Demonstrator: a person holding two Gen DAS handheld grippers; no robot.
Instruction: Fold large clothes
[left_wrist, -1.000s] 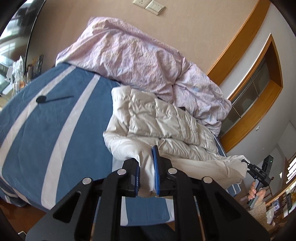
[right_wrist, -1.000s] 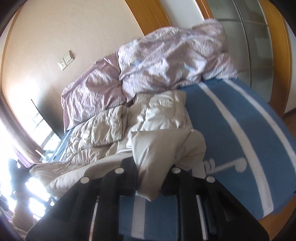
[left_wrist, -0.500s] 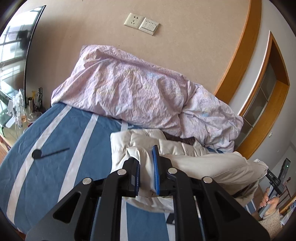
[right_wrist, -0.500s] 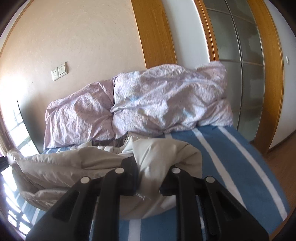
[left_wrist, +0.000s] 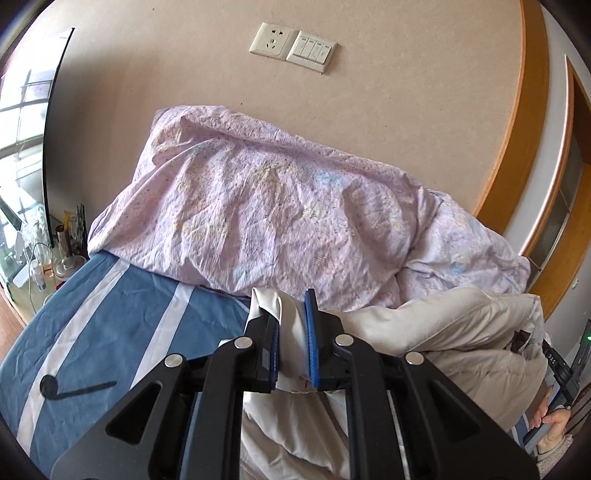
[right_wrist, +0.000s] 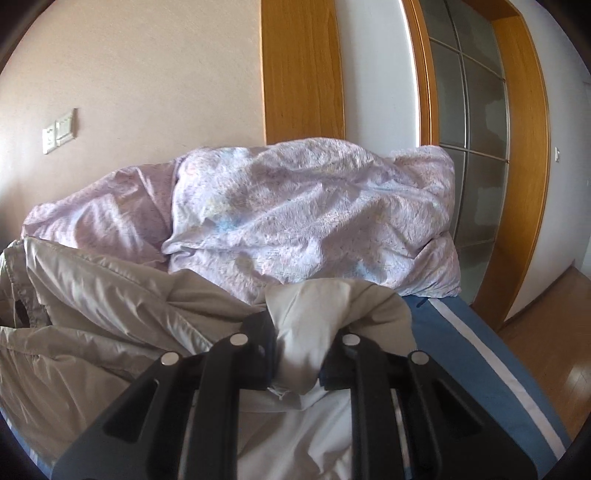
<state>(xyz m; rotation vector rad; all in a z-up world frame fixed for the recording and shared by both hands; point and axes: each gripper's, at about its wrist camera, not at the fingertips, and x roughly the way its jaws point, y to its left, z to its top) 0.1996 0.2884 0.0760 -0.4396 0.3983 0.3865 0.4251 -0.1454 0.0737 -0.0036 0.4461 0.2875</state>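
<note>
A cream puffer jacket (left_wrist: 461, 343) hangs lifted between my two grippers over the blue striped bed (left_wrist: 110, 317). My left gripper (left_wrist: 291, 306) is shut on a fold of the jacket, which bunches between its blue pads. My right gripper (right_wrist: 301, 332) is shut on another part of the jacket (right_wrist: 110, 306); the fabric drapes over its fingertips and hides them. The jacket's quilted body is hidden behind the raised fabric.
A crumpled lilac duvet (left_wrist: 280, 218) lies piled along the wall at the head of the bed; it also shows in the right wrist view (right_wrist: 306, 214). A cluttered side table (left_wrist: 44, 258) stands left. A wood-framed glass door (right_wrist: 472, 147) is right. A black stick-shaped mark (left_wrist: 74, 387) shows on the sheet.
Both grippers have risen with the jacket, lifting its near edge off the bed and carrying it toward the duvet. The quilted body is now covered by the raised fabric.
</note>
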